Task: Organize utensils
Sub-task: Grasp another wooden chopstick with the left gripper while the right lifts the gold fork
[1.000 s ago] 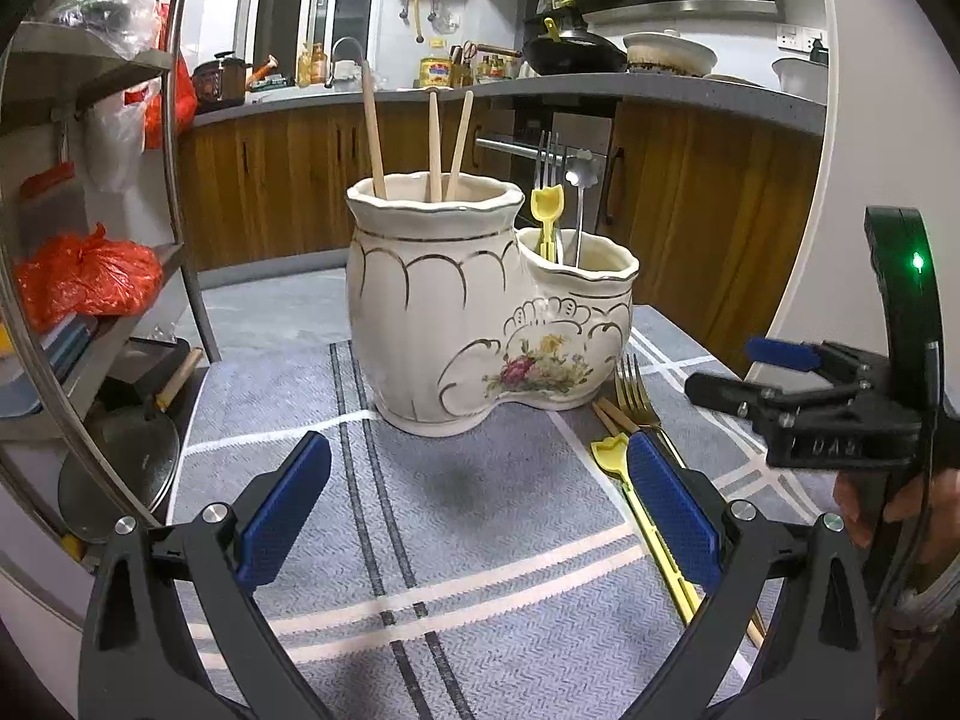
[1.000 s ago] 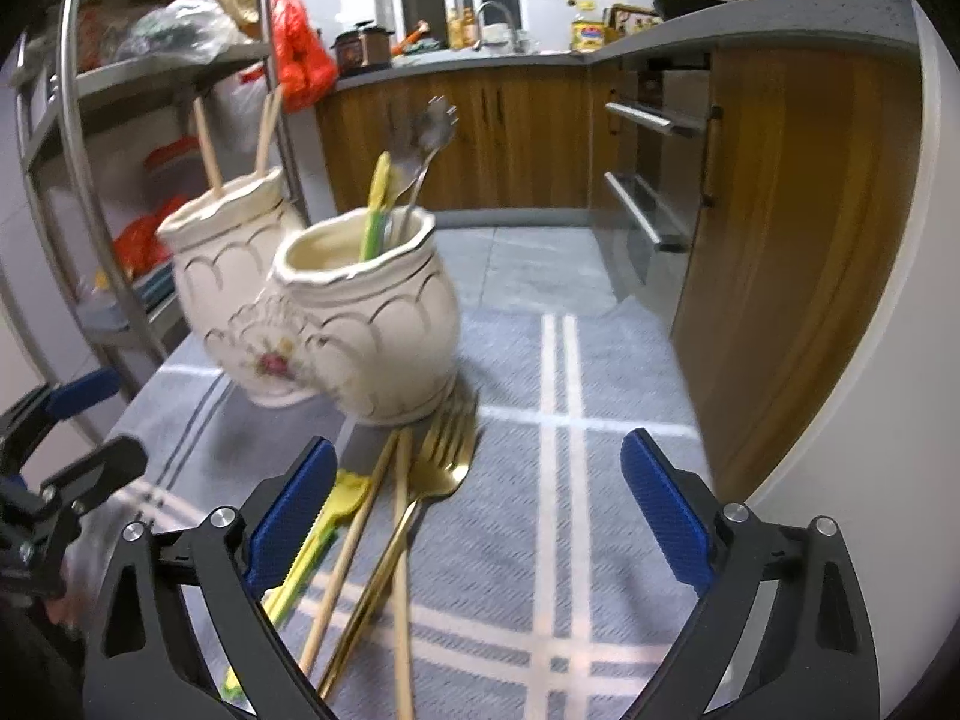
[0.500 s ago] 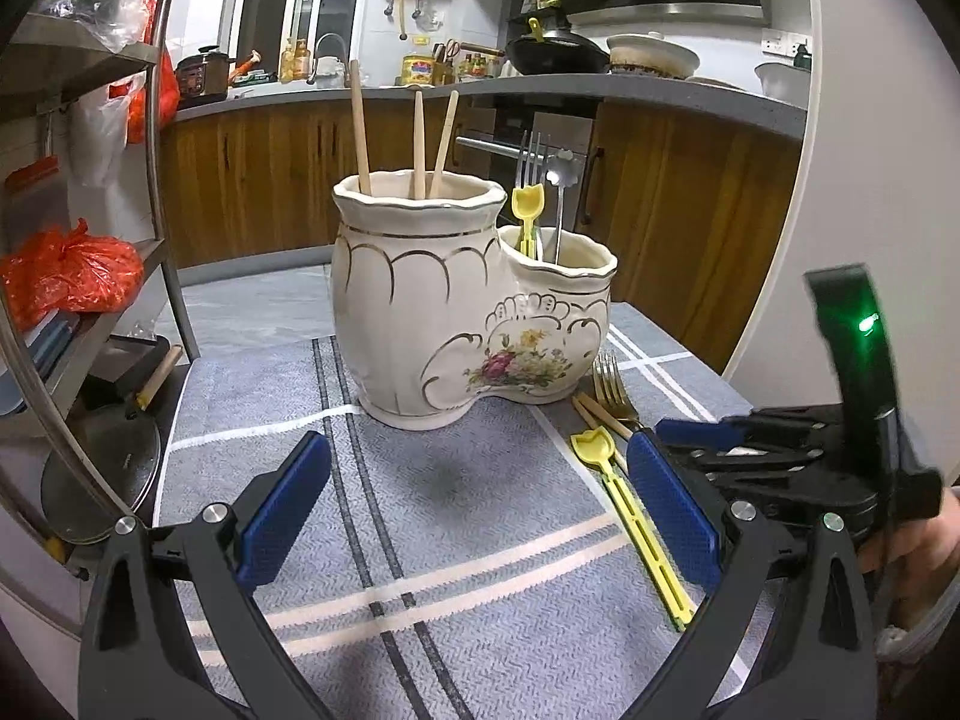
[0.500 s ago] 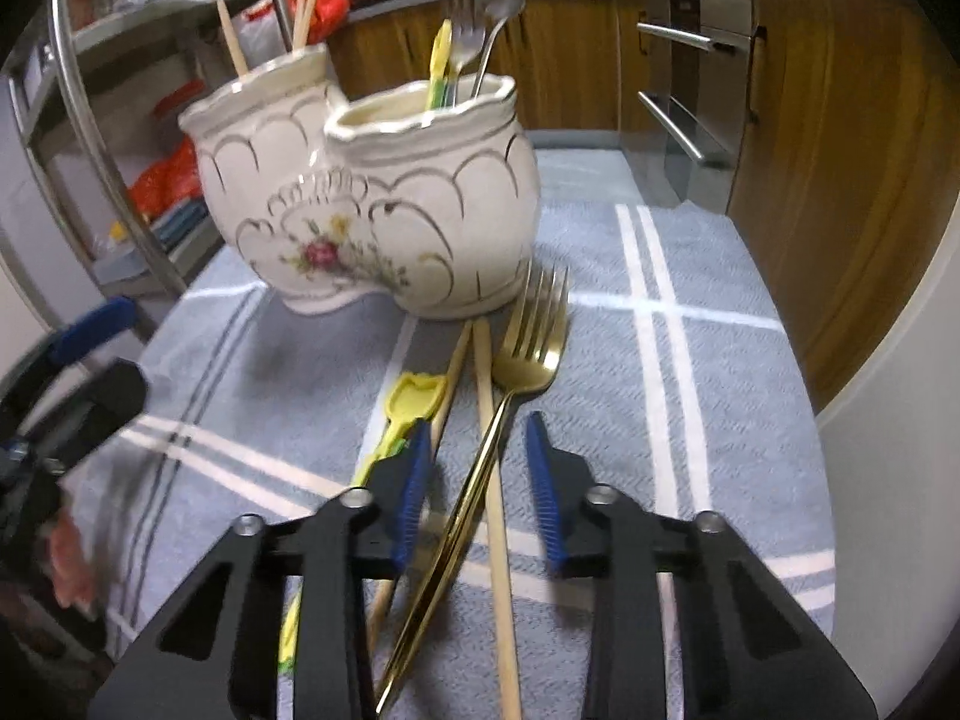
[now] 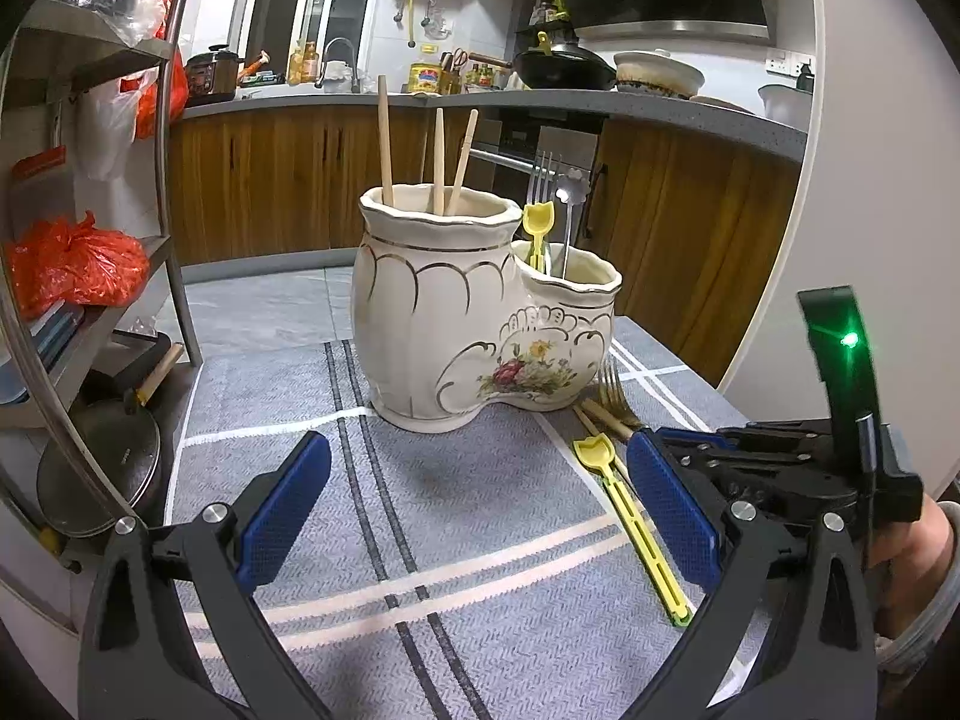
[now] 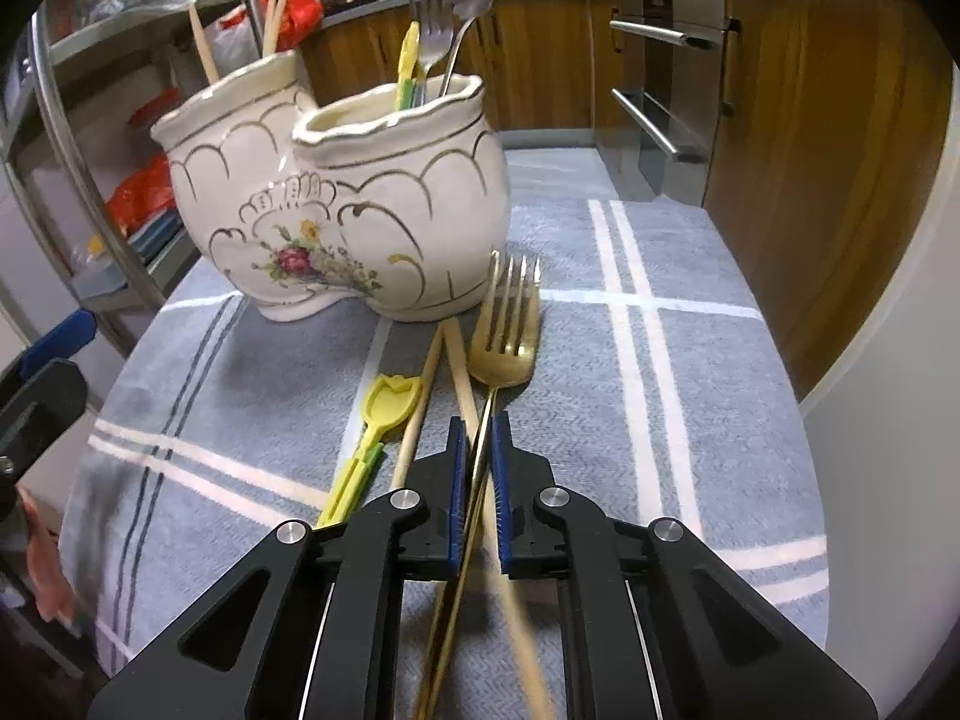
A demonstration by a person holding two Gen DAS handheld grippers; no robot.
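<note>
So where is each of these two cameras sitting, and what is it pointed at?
Left wrist: rides the open left hand-held gripper, facing the ceramic holder; its own fingers show, plus the right hand.
Right wrist: rides the right hand-held gripper, just closed on the gold fork.
Shared: holder, fork, yellow utensil, grey cloth.

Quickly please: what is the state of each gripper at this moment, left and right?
Left gripper: open, holding nothing.
Right gripper: its jaws have just been closing and now pinch the handle of the gold fork, which lies on the cloth.
</note>
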